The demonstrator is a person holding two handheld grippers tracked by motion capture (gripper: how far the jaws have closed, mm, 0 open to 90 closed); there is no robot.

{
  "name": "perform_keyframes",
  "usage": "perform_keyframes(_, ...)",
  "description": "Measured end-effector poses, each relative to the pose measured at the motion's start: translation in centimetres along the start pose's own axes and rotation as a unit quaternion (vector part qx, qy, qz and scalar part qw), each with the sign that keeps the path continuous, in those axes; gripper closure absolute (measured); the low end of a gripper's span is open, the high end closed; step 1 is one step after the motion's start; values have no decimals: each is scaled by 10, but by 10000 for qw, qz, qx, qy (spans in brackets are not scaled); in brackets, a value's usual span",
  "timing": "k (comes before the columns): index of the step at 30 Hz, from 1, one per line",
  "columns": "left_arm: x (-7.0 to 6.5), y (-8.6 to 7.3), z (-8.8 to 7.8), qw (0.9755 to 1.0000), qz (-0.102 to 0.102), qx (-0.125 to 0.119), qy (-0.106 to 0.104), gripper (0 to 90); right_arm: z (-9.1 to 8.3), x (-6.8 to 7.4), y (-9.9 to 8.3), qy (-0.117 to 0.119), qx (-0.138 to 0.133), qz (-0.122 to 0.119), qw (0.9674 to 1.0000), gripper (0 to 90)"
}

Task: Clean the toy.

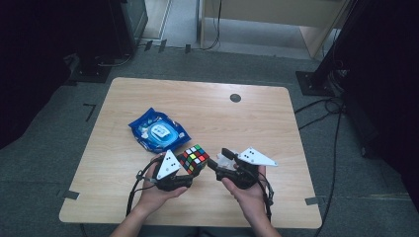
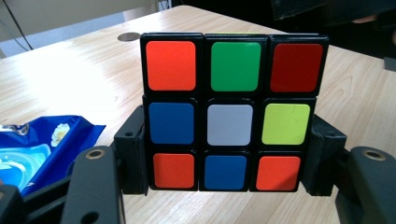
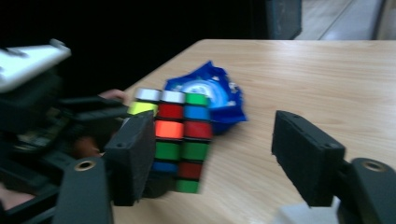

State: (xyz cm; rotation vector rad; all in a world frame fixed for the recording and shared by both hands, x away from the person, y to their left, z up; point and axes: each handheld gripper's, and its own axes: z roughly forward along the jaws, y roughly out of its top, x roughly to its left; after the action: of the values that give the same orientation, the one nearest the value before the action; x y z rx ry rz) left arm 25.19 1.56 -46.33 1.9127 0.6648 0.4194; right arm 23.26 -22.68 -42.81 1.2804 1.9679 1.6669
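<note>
Fingers of the left gripper (image 2: 229, 186) pinch the puzzle cube (image 2: 231, 112) by its two opposite sides, low on the bottom layer, holding it clear of the counter (image 2: 70, 79) with the top two layers standing free above the pads. Fingers of the right gripper (image 3: 224, 158) are spread with nothing between them; the cube sits just beyond and to the outside of one finger (image 3: 133, 158), close to touching it, while the other finger stands well apart over bare wood. Since the grip bites only the lowest layer, a sideways nudge from that near right finger could, I judge, twist the upper layers or lever the cube out of the left pads and drop it onto the counter. A closing move begun before the right fingers straddle the cube would clip a corner instead. The blue wipes pack (image 1: 159, 130) lies beyond the fingers, where a falling cube might roll against it
</note>
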Motion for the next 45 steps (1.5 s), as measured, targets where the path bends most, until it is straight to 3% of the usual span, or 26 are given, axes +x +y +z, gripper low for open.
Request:
perform_keyframes(4, -5, 0, 3, 10000, 14, 9, -39, 339, 5, 9, -4, 135, 44, 324, 9994, 244)
perform_keyframes(8, -13, 0, 6, 9999, 105, 18, -104, 339, 16, 8, -12, 177, 227, 624, 9976, 217)
perform_keyframes(11, -18, 1, 7, 9998, 160, 11, -137, 338, 20, 8, -16, 166, 333, 666, 9971, 227)
perform_keyframes(15, -23, 2, 9, 9997, 201, 16, -171, 338, 24, 9, -20, 210, 500, 683, 9962, 324)
perform_keyframes(20, -24, 2, 9, 9996, 232, 27, -188, 338, 23, 13, -22, 113, 478, 666, 9966, 341)
perform_keyframes(23, -22, 2, 9, 9992, 215, -18, -324, 331, 21, 13, -20, 102, 497, 654, 9966, 342)
perform_keyframes(25, -20, 0, 7, 9985, 313, -78, -450, 323, 19, 10, -18, 125, 493, 664, 9965, 342)
perform_keyframes(29, -13, -3, 2, 9966, 504, -117, -635, 321, 9, 0, -8, -87, 339, 610, 9975, 342)
perform_keyframes(33, -10, -8, 3, 9960, 744, -29, -492, 333, 0, -7, -2, -46, 275, 725, 9970, 342)
perform_keyframes(37, -17, -8, 3, 9937, 1074, -41, -312, 336, 2, -3, -3, 78, 382, 725, 9966, 342)
perform_keyframes(42, -16, -8, 0, 9935, 1121, -182, -113, 340, 8, 6, -5, 254, 622, 575, 9961, 341)
perform_keyframes(45, -13, -9, -2, 9932, 1137, -190, -132, 333, 9, 8, -6, 242, 673, 540, 9960, 341)
